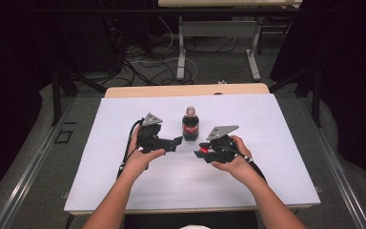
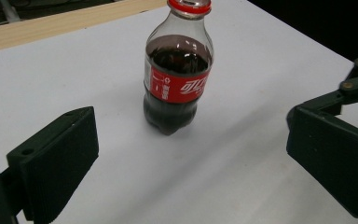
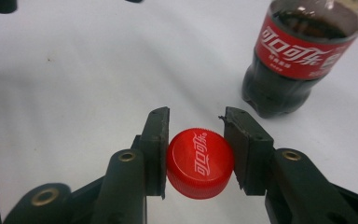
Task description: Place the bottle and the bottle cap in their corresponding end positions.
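**Cap in the right gripper, bottle upright just beyond both**

Nearest, the person's forearms came in from the bottom of the high view, each hand on a gripper over the white table point(image 1: 124, 191). The right gripper point(image 1: 201, 153) was pinched on a red cap point(image 3: 200, 163), one jaw pressed to each side of it, the printed top facing the camera in the right gripper view. The cap sat level between the pads, its flat face roughly square to the jaws.

The left gripper point(image 1: 177, 141) stood spread wide with nothing between its jaws; in the left gripper view the two black pads sat far apart at the frame's lower corners.

Beyond them stood the bottle point(image 1: 190, 124), upright on the table, dark drink inside and a red label around its middle, long axis vertical. Its neck was open, with a red ring left below the mouth. From the left gripper it lay straight ahead, centred in the gap. From the right gripper it lay ahead and off to one side.

Judgement: the left gripper was nearer and better lined up to steady the body. The cap would need to rise above the mouth and turn face-up before seating.
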The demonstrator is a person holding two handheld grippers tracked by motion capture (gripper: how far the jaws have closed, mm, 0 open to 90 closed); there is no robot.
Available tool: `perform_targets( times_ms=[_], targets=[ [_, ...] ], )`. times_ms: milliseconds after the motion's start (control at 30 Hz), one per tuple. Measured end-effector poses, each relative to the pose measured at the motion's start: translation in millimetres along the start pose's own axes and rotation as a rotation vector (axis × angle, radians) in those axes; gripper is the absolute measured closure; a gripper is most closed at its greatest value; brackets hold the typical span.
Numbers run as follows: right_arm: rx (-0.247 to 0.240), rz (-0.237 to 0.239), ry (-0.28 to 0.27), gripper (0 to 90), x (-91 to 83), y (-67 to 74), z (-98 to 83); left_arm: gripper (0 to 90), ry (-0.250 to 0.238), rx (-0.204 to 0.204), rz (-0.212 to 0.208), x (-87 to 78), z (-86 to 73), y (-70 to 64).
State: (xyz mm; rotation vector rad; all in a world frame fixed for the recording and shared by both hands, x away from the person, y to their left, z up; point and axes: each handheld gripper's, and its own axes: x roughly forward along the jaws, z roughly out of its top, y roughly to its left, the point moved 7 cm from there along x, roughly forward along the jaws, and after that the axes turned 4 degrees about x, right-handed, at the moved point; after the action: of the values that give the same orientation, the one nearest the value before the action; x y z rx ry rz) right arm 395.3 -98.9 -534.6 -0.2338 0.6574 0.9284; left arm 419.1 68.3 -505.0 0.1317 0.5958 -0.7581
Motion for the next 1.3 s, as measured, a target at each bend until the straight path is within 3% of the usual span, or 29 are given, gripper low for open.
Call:
perform_targets(
  times_ms=[167, 233, 333, 500, 567, 667, 833, 1267, 1300],
  targets=[
    [-0.01, 0.013, 0.052, 61.2, 13.4, 4.5, -4.7, 2.3, -0.011, -0.018, 0.017, -11.3, -9.9, 8.5],
    [-0.006, 0.015, 0.042, 61.2, 21.0, 7.2, -5.7, 2.3, -0.011, -0.027, 0.03, -13.9, -13.4, 13.3],
    [-0.019, 0.018, 0.078, 61.2, 30.9, 12.9, -10.7, 2.3, -0.007, -0.034, 0.023, -19.2, -18.6, 17.3],
    [-0.016, 0.027, 0.09, 61.2, 44.5, 20.4, -20.4, 2.3, -0.013, -0.05, 0.026, -25.8, -21.4, 24.2],
    [0.003, 0.029, 0.104, 61.2, 47.3, 22.0, -25.6, 2.3, -0.017, -0.055, 0.025, -27.6, -21.3, 26.2],
    [-0.003, 0.028, 0.085, 61.2, 52.4, 20.9, -29.8, 2.3, -0.024, -0.064, 0.029, -29.0, -21.0, 27.5],
    [0.011, 0.024, 0.097, 61.2, 58.0, 21.2, -37.8, 2.3, -0.022, -0.067, 0.031, -29.7, -21.2, 28.4],
    [-0.016, 0.001, 0.073, 61.1, 67.9, 16.7, -42.3, 2.3, -0.033, -0.077, 0.036, -27.1, -21.9, 28.0],
    [0.006, -0.003, 0.08, 61.1, 67.6, 17.9, -43.2, 2.3, -0.035, -0.076, 0.036, -26.7, -21.9, 28.1]
  ],
)
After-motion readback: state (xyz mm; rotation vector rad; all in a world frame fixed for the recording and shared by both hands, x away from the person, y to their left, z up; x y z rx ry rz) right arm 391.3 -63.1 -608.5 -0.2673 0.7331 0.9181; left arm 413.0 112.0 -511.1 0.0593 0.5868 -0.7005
